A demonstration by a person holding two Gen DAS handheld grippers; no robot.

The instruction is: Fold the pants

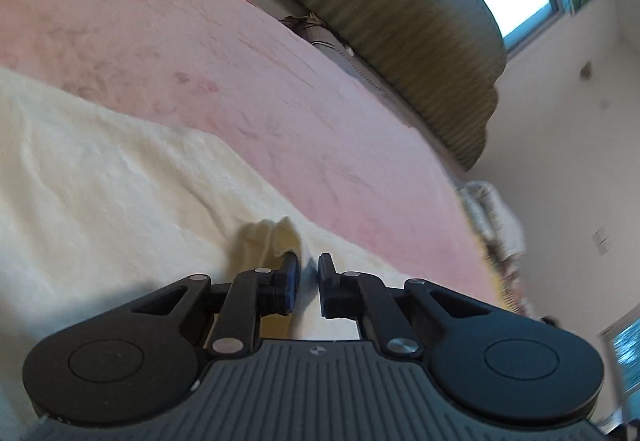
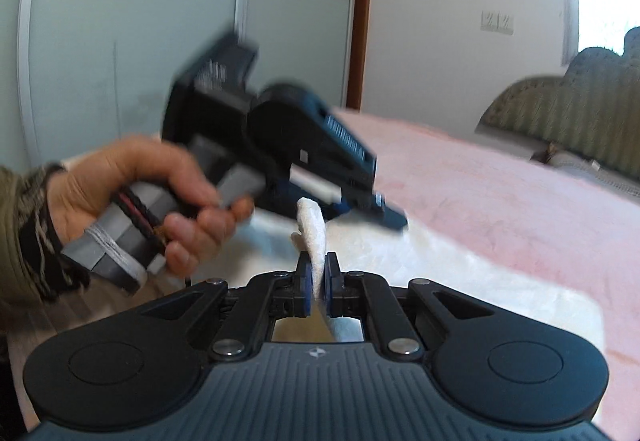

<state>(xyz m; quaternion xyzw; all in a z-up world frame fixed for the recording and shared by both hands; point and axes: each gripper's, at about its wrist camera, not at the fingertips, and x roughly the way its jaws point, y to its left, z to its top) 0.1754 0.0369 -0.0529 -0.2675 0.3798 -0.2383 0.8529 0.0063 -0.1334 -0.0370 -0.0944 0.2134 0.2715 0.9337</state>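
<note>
Your right gripper (image 2: pixel 319 281) had pinched an edge of the cream pants (image 1: pixel 100 169), which lay on the pink bed cover (image 1: pixel 240 53). Your left gripper (image 1: pixel 308 273) stood narrow, gripping nothing visible, so lifting risked 1 side sagging.

No words or numbers can be read. A small pale emblem (image 1: pixel 316 351) sits on the left gripper (image 1: pixel 308 273) body, behind its jaws on the centre line; the right gripper (image 2: pixel 319 277) bears the same mark. Ahead of the right jaws, a white square label (image 2: pixel 304 156) on the left gripper is too blurred to read
</note>
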